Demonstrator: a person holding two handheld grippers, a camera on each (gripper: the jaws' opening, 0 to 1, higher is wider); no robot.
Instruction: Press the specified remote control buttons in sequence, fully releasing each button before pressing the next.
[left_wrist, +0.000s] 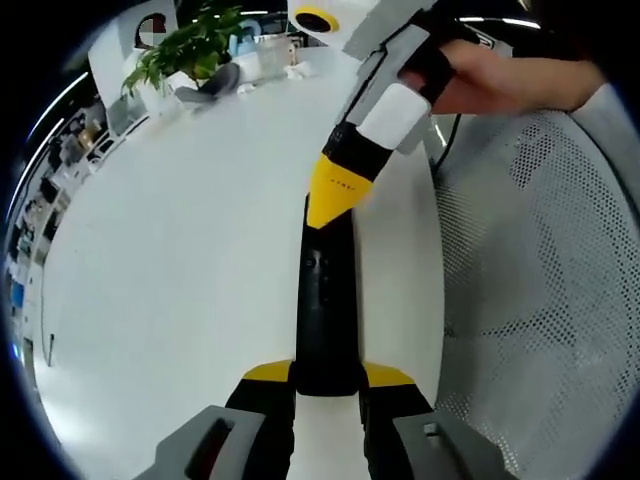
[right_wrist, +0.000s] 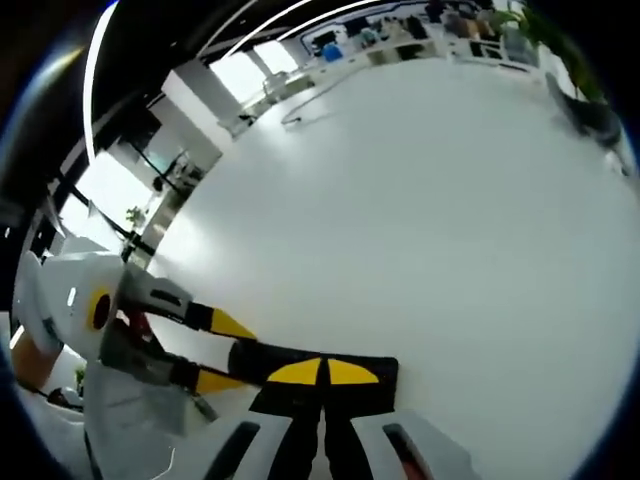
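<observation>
We are pinning the black remote control (left_wrist: 325, 310) between the left gripper (left_wrist: 327, 385) fingers on the white desk (left_wrist: 180, 280), while the right gripper (right_wrist: 322, 372), fingers closed together, is bearing down on its far end; the press should be straight down, then lifted fully clear. The left gripper view is showing the hand (left_wrist: 520, 80) driving the right gripper, while the right gripper view is showing the left gripper's fingers (right_wrist: 232, 325) straddling the remote.

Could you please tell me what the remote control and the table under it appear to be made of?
The remote control looks like black plastic with a smooth, slightly glossy face, judging by its soft sheen. The table looks like white laminate or painted board: flat, even and faintly reflective, though the exact material stays open.
</observation>
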